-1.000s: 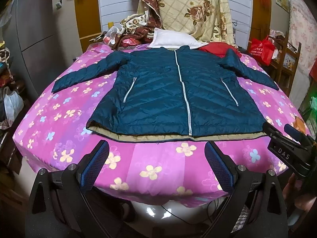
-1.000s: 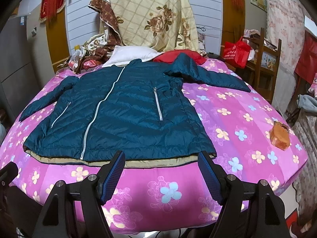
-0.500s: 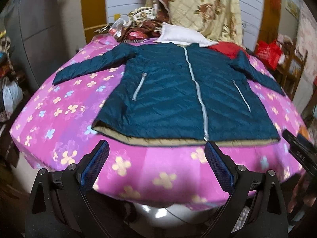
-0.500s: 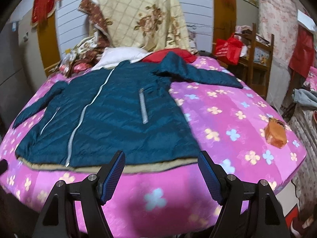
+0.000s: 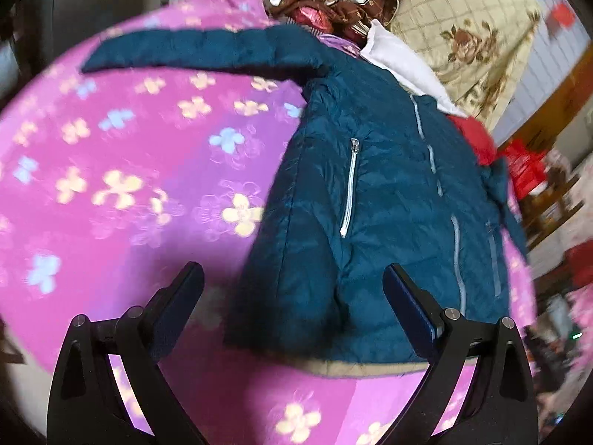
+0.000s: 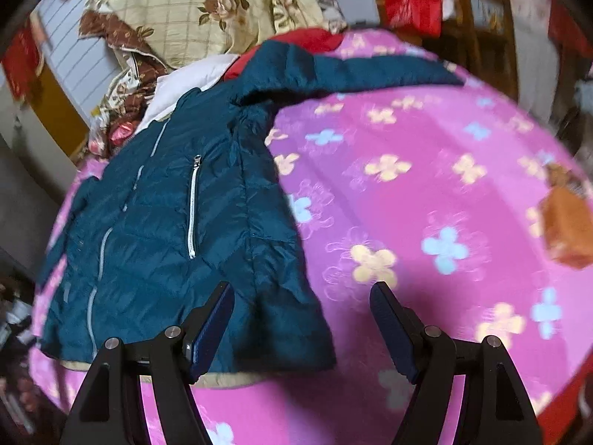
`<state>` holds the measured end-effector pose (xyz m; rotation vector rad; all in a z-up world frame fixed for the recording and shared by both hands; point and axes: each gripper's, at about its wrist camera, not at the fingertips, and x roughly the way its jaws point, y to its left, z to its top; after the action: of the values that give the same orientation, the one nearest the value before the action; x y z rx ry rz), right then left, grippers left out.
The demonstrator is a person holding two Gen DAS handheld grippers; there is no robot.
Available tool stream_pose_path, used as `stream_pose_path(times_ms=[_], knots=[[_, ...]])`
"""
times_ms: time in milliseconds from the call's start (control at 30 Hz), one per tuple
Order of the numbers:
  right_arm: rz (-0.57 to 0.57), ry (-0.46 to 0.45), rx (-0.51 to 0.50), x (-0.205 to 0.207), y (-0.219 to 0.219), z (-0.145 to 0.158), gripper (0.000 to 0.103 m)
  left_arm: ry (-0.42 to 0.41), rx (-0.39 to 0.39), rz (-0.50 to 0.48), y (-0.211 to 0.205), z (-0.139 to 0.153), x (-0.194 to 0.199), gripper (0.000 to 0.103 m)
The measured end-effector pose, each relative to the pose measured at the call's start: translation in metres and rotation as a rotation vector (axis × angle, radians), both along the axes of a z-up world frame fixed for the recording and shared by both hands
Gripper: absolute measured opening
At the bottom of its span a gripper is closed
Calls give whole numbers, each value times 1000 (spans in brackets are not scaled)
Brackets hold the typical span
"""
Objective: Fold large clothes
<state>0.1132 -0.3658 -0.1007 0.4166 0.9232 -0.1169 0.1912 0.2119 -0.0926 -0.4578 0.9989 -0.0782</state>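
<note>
A dark teal quilted jacket (image 5: 370, 200) lies flat, front up and zipped, on a pink flowered bed cover (image 5: 111, 185), sleeves spread out. My left gripper (image 5: 292, 293) is open and empty, just above the jacket's lower left hem corner. In the right wrist view the jacket (image 6: 166, 222) fills the left half, its right sleeve (image 6: 352, 70) stretched to the back right. My right gripper (image 6: 302, 311) is open and empty over the lower right hem corner. A beige lining shows under the hem (image 6: 222, 380).
A white pillow (image 5: 400, 59), a red cloth (image 5: 474, 137) and a floral quilt (image 5: 463, 26) are piled behind the collar. An orange object (image 6: 567, 222) lies on the cover at the right. A wooden chair with a red bag (image 6: 415, 3) stands beyond the bed.
Both grippers have moved forward and apart, from in front of the bed to over the jacket's two lower hem corners. Both stay open. The jacket has not moved.
</note>
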Motion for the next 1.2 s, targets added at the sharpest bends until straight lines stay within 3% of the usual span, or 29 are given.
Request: stream_pose_path(times_ms=[133,300,433,467,500,533,567,600,633,667,767,967,1200], knots=[[35,2,60,11,9,-13,73,15,-100,-11,11,-13,19,97],[63,5,86,22,22,-25,73,41,-166,-65,4,-24,34,97],[48,-13,91,23,27,-28,73,42,-166,-113,-13,-26,34,97],[49,-16,91,21,28,-28,70,36,-142,-124,-20,-25,32,97],[50,-19,91,20,29,-28,60,35,-126,-131,-24,-25,31,96],[49,-19,89,18,30,-28,51,38,-99,-138,-30,-25,28,87],[49,-18,86,18,29,-29,46,51,-63,-132,-34,-26,27,66],[58,-17,89,16,30,-29,34,75,-4,-119,-38,-28,27,54],[71,-10,93,15,31,-29,28,102,63,-100,-42,-30,26,34],[77,-4,97,14,31,-29,25,116,104,-88,-44,-30,25,31],[88,4,135,10,32,-24,16,127,88,-79,-44,-24,19,16],[109,-13,89,-8,35,-8,11,126,111,-83,-46,-13,-9,13],[119,7,88,-39,31,-10,10,104,157,-81,-51,-12,-35,13]])
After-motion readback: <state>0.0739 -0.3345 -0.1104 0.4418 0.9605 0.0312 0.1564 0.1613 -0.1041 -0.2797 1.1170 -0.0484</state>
